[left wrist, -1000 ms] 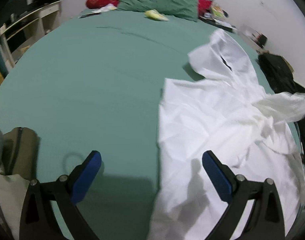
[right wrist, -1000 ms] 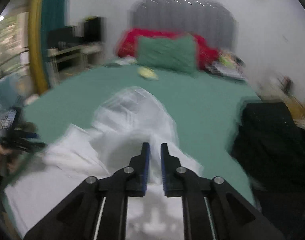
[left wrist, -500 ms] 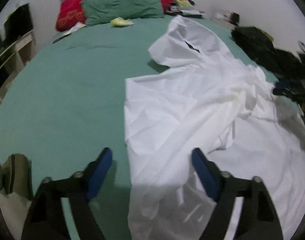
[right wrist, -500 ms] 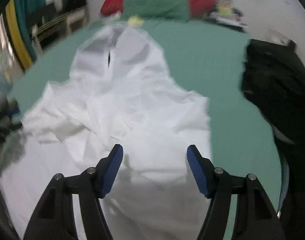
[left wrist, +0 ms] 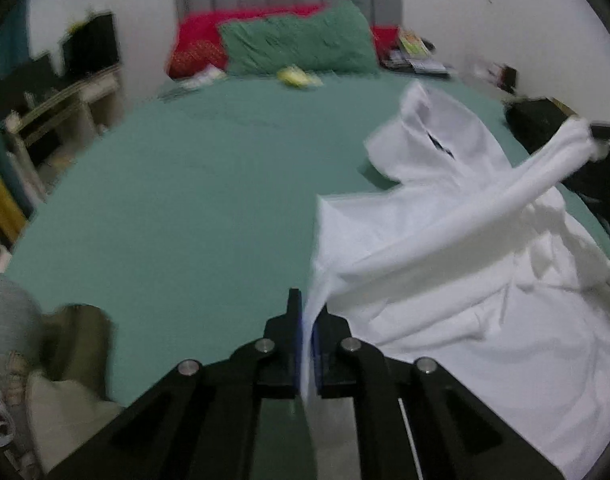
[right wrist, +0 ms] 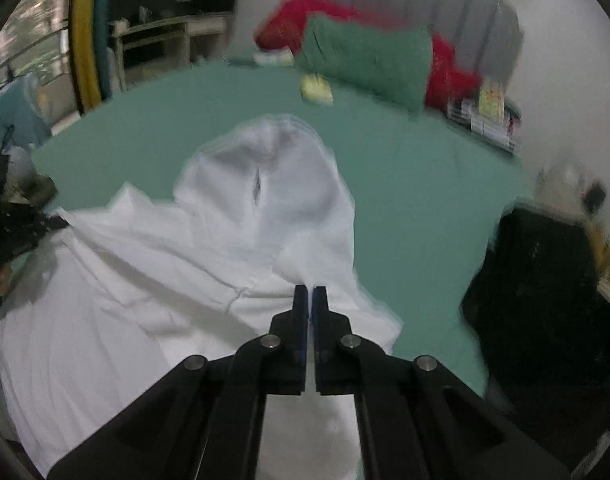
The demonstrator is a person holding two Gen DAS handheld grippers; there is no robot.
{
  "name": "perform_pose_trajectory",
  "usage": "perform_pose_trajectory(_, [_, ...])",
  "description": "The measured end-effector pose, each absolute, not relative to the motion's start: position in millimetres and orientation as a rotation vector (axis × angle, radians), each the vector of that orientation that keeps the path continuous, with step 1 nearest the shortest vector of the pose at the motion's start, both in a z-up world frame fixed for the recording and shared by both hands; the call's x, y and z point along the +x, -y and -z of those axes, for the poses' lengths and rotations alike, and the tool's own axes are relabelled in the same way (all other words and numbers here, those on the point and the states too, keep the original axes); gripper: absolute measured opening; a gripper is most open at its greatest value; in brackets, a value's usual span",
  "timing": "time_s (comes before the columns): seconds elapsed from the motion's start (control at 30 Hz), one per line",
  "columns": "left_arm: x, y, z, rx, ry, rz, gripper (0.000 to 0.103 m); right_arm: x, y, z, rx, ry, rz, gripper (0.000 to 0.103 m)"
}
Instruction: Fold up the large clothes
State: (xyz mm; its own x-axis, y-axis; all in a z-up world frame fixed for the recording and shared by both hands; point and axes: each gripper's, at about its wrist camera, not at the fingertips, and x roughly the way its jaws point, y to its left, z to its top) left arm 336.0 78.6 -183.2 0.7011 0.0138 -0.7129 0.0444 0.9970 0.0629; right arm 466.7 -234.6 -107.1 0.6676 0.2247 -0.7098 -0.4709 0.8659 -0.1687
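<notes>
A large white garment (left wrist: 457, 264) lies crumpled on the right half of a green bed sheet (left wrist: 193, 192). My left gripper (left wrist: 307, 320) is shut on the garment's left edge, and a fold of cloth stretches taut from it up to the right. There the right gripper shows small, at the far right edge (left wrist: 605, 131). In the right wrist view the garment (right wrist: 209, 248) spreads ahead and left. My right gripper (right wrist: 309, 300) is shut on a pinch of its cloth. The left gripper shows dark at the far left (right wrist: 13, 220).
A green pillow (left wrist: 301, 46) and red pillows (left wrist: 201, 46) lie at the headboard, with a small yellow object (left wrist: 295, 77) before them. Dark clothing (right wrist: 545, 296) is piled at the bed's right edge. Shelves (left wrist: 61, 108) stand left. An olive item (left wrist: 81, 344) lies near left.
Both grippers have closed on the white garment; half a second ago both were open above it. The cloth between them is now lifted and pulled taut.
</notes>
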Motion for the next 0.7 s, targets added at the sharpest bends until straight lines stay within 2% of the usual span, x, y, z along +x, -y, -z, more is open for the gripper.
perform_pose_trajectory(0.1, [328,-80,185,0.092,-0.786,-0.017,0.008,448,227,96,-0.421,-0.700,-0.413,0.002])
perform_pose_trajectory(0.23, [317,-87,208,0.022,-0.965,0.122,0.011,435,250,152,-0.453,-0.866,-0.368,0.002])
perform_pose_trajectory(0.3, [310,-90,215,-0.028,-1.038,0.195,0.024,423,275,193,-0.401,-0.989,-0.337,0.001])
perform_pose_trajectory(0.37, [309,-88,211,-0.031,-1.065,0.229,0.057,409,297,220,-0.341,-1.069,-0.317,0.002])
perform_pose_trajectory(0.4, [310,-88,206,-0.031,-1.050,0.234,0.064,406,303,234,-0.318,-1.101,-0.302,0.002])
perform_pose_trajectory(0.47, [317,-90,187,-0.025,-0.971,0.227,0.078,397,312,246,-0.264,-1.106,-0.288,0.007])
perform_pose_trajectory(0.53, [330,-92,172,-0.030,-0.916,0.220,0.084,393,314,246,-0.202,-1.075,-0.286,0.022])
perform_pose_trajectory(0.6, [347,-91,167,-0.042,-0.881,0.209,0.088,394,310,245,-0.193,-1.053,-0.280,0.047])
perform_pose_trajectory(0.7, [381,-85,181,-0.035,-0.923,0.210,0.088,403,300,250,-0.215,-1.061,-0.284,0.049])
